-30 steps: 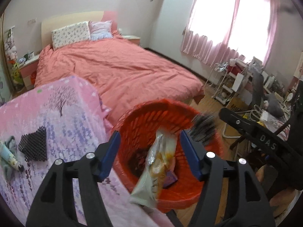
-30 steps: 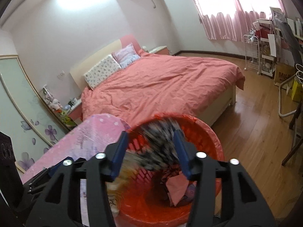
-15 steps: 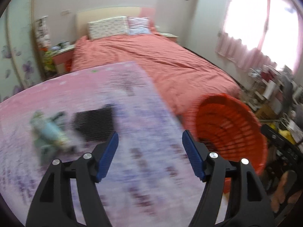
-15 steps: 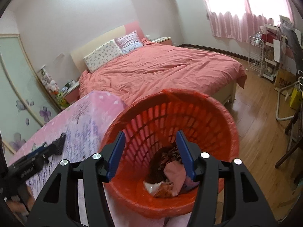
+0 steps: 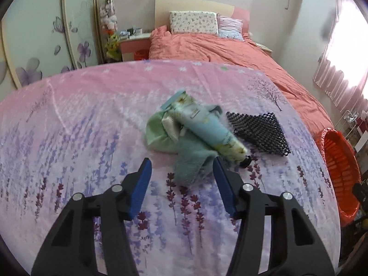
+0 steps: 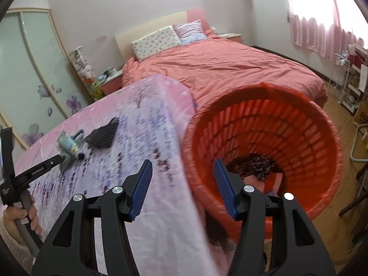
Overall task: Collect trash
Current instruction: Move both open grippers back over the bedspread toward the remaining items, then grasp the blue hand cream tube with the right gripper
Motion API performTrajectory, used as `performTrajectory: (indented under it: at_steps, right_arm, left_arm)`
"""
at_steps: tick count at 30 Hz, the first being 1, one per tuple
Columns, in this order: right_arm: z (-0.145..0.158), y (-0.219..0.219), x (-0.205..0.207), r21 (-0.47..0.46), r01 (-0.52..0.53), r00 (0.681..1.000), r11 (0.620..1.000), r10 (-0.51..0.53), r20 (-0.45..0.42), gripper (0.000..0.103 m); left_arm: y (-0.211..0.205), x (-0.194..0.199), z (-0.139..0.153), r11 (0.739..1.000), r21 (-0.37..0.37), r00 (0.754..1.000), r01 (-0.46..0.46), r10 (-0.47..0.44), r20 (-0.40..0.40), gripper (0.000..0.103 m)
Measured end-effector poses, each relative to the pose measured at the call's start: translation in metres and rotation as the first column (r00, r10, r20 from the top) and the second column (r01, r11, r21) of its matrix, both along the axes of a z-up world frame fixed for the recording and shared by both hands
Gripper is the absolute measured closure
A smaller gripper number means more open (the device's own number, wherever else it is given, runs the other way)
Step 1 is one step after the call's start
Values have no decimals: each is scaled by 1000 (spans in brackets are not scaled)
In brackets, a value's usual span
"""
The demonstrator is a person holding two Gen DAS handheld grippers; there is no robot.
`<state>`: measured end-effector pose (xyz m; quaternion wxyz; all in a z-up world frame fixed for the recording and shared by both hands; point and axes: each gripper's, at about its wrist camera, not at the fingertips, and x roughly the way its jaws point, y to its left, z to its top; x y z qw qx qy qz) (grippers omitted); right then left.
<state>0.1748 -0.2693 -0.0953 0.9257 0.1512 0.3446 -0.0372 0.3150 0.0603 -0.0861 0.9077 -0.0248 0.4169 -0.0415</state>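
Observation:
My left gripper [image 5: 181, 172] is open and empty just above the pink floral table [image 5: 69, 138], right in front of a teal cloth [image 5: 191, 161]. A light blue tube [image 5: 207, 131] lies across the cloth and a green packet [image 5: 158, 133]. A black mesh piece [image 5: 257, 131] lies to their right. My right gripper [image 6: 181, 177] is open and empty over the table edge beside the orange basket [image 6: 317, 142], which holds trash [image 6: 257, 165] at its bottom. The left gripper [image 6: 53, 161] also shows in the right wrist view, near the tube [image 6: 69, 145].
A bed with a salmon cover [image 6: 218, 69] stands behind the table. The basket [image 5: 340, 161] sits off the table's right edge on the wooden floor [image 6: 345, 179]. A wire rack [image 6: 349, 85] and chair legs are at the right. Wardrobe doors [image 5: 46, 34] line the left wall.
Both grippers let their trash drop into the basket. My left gripper swung left from the basket to the table and now sits before the cloth and tube. My right gripper shifted left.

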Motion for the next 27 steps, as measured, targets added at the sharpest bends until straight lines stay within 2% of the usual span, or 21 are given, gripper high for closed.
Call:
performTrajectory:
  at_steps: [8, 16, 24, 27]
  right_arm:
    - [0, 45, 23, 36, -118, 993, 992, 119, -14, 47]
    - [-1, 130, 71, 28, -301, 953, 953, 301, -22, 48]
    - [1, 185, 117, -32, -373, 928, 927, 372, -13, 52]
    - [-5, 196, 133, -48, -383, 923, 922, 382, -41, 52]
  left_arm:
    - [17, -5, -4, 1000, -3, 1000, -2, 2, 4, 47]
    - [77, -14, -11, 994, 27, 994, -104, 105, -13, 47]
    - [116, -12, -10, 989, 41, 990, -142, 142, -12, 45]
    - [123, -9, -10, 990, 32, 990, -139, 140, -18, 45]
